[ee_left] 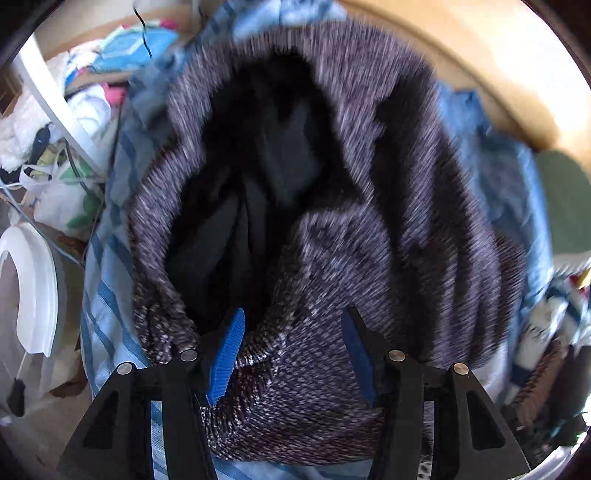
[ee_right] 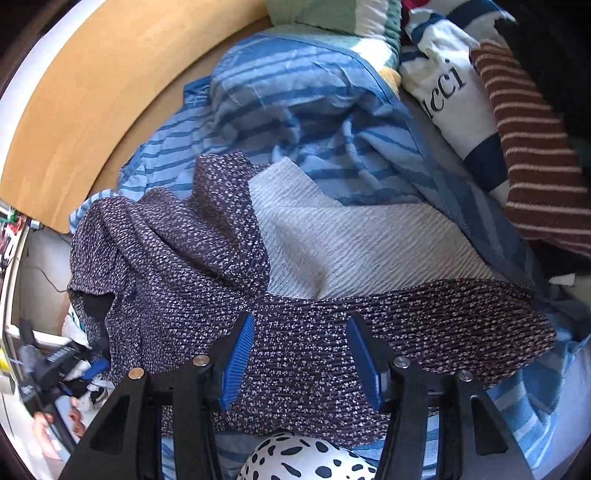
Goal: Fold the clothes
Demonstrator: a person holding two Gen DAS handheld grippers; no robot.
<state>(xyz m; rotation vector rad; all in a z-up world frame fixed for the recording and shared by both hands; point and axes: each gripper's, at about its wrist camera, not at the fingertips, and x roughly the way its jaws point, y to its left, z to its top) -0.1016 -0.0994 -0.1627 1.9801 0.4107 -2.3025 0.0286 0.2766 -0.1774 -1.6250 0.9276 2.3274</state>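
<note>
Right under the right claw [ee_right: 301, 354], at six o'clock, sits one white ball-like thing with black spots [ee_right: 295, 459]; what it is I cannot tell. Both claws are spread wide, two blue-padded fingers [ee_right: 238, 363] each, with nothing pinched between them. Only the speckled purple knit garment [ee_right: 207, 258] lies beneath and between the fingers.

That one garment is crumpled on a blue striped sheet [ee_right: 314, 110]. From the right wrist view it runs from nine o'clock across the centre to about four o'clock, with a pale ribbed grey patch [ee_right: 351, 236] showing at the middle; whether that patch is part of it or a separate cloth I cannot tell.

From the left wrist view the same garment [ee_left: 369, 258] fills the centre, blurred, its dark inside gaping open toward twelve o'clock above the left claw [ee_left: 293, 354], and the striped sheet [ee_left: 107, 288] shows around it.

At one to three o'clock in the right view lie three more pieces: a brown striped cloth [ee_right: 535, 155], a white lettered cloth [ee_right: 454, 99] and a green-and-white one [ee_right: 332, 18]. One tan wooden board [ee_right: 92, 103] curves from nine to eleven o'clock.
</note>
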